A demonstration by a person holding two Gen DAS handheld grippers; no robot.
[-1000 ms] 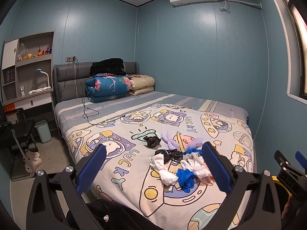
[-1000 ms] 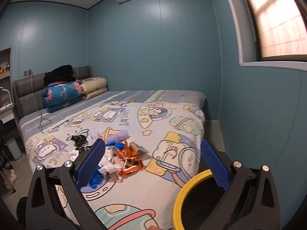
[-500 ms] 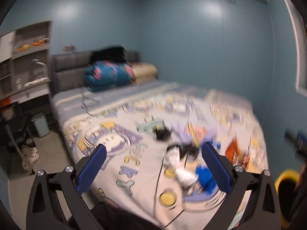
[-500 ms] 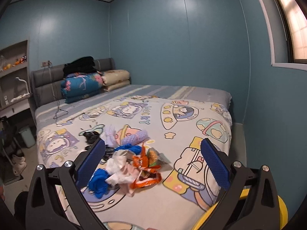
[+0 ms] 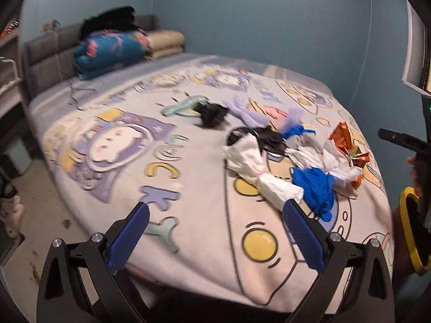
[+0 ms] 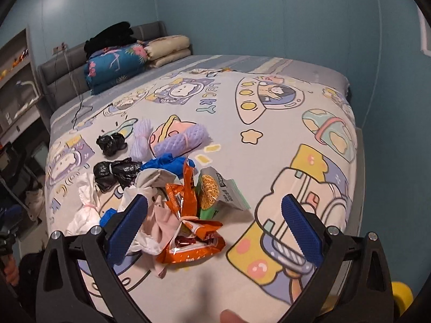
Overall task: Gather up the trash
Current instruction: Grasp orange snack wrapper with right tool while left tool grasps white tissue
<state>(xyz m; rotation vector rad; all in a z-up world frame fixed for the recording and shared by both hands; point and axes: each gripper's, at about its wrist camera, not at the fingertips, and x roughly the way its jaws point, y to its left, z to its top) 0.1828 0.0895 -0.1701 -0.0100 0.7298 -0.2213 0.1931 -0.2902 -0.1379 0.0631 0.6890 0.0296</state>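
- Left gripper point(image 5: 215, 231): jaws spread wide, nothing between the blue pads point(image 5: 128, 238), hovering over the near edge of the bed point(image 5: 188, 255).
- Right gripper point(image 6: 214, 227): likewise released, jaws wide apart and empty, poised above the trash pile with the left pad point(image 6: 126, 231) in front of pale crumpled plastic.
- Trash heaped on the cartoon bedspread, toward the foot of the bed and nearer its right side.
- White bag point(image 5: 256, 169) knotted at the middle, lying at the pile's left edge, its lower end just beyond the left gripper's right pad.
- Blue glove point(image 5: 315, 188) touching the white bag's lower end.
- Black bag point(image 6: 115, 173) bunched up beside the white one; smaller black wad point(image 6: 111, 144) lying apart, further up the bed.
- Two lilac foam nets point(image 6: 183, 141) just past the black bag, side by side.
- Orange wrapper point(image 6: 191, 237) crumpled at the pile's near end, directly between the right gripper's jaws in that view; green noodle packet point(image 6: 215, 193) leaning against it.
- Yellow bin point(image 5: 409, 231) at the bed's right corner, dark inside, only part of the rim in view; a sliver of it also low in the right wrist view point(image 6: 401, 294).
- Folded quilts point(image 6: 115, 64) and black clothing point(image 6: 110, 37) stacked at the headboard, well apart from the trash.
- Left wrist view blurred; fine print on packets unreadable.
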